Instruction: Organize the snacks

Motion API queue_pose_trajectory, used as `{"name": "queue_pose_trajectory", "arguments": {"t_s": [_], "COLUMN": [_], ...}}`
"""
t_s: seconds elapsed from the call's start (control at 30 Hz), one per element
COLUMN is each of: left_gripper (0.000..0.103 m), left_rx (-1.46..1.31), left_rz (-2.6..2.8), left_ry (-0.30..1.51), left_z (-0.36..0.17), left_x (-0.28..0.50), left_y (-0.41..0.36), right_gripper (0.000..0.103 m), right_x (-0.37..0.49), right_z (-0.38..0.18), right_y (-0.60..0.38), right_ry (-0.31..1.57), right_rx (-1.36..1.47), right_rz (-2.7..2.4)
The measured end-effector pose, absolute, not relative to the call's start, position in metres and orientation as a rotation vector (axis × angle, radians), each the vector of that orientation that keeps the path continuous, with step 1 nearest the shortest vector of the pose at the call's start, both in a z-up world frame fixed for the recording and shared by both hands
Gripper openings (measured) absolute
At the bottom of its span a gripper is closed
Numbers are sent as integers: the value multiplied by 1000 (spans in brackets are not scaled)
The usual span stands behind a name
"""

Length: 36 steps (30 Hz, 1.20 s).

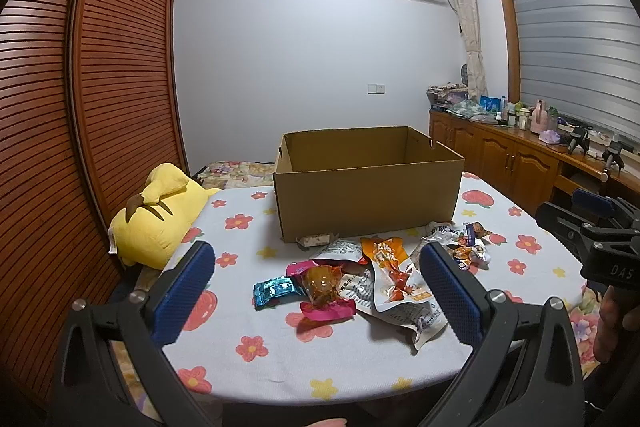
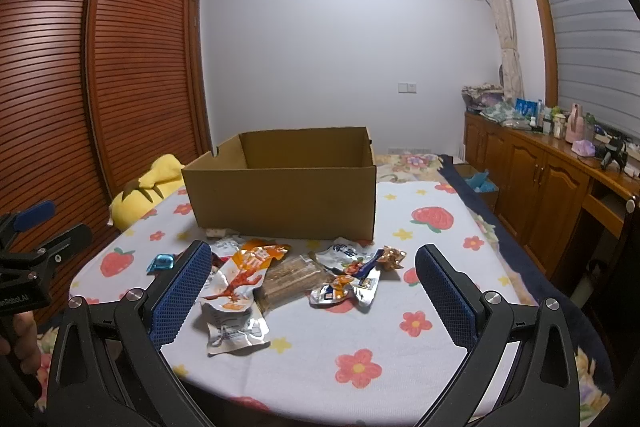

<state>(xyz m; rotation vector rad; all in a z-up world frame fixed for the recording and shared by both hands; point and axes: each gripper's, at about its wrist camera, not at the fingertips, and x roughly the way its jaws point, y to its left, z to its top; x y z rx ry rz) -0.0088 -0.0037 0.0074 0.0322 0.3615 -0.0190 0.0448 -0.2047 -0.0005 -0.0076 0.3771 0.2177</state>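
Brown cardboard box (image 1: pixel 368 199) on flower-and-strawberry patterned white cloth (image 1: pixel 256 343).

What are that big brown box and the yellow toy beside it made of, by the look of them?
The box looks like plain corrugated cardboard: matte brown walls, folded corners, cut notches along the rim. The yellow toy seems to be soft plush fabric with stuffing: a fuzzy, dull surface, rounded sagging shape and sewn brown stripes. The stuffing itself cannot be seen.

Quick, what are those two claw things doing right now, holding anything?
Left gripper: open, holding nothing.
Right gripper: open, holding nothing.
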Motion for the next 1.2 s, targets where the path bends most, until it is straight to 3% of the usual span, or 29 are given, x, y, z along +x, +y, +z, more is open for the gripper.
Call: {"name": "queue_pose_trajectory", "arguments": {"t_s": [0.57,1.2], "left_gripper": [103,97], "left_rx": [12,44], "left_rz": [-77,-192], "left_ry": [469,634], "left_z": [-24,-55], "left_x": [18,69], "left_y": [-1,-15], "right_gripper": [103,85], "right_x": [69,145], "right_z": [-19,-61], "right_y": [-209,-253], "right_ry": [451,660], "right_rx": [-57,-57], "right_rz": [230,306]}}
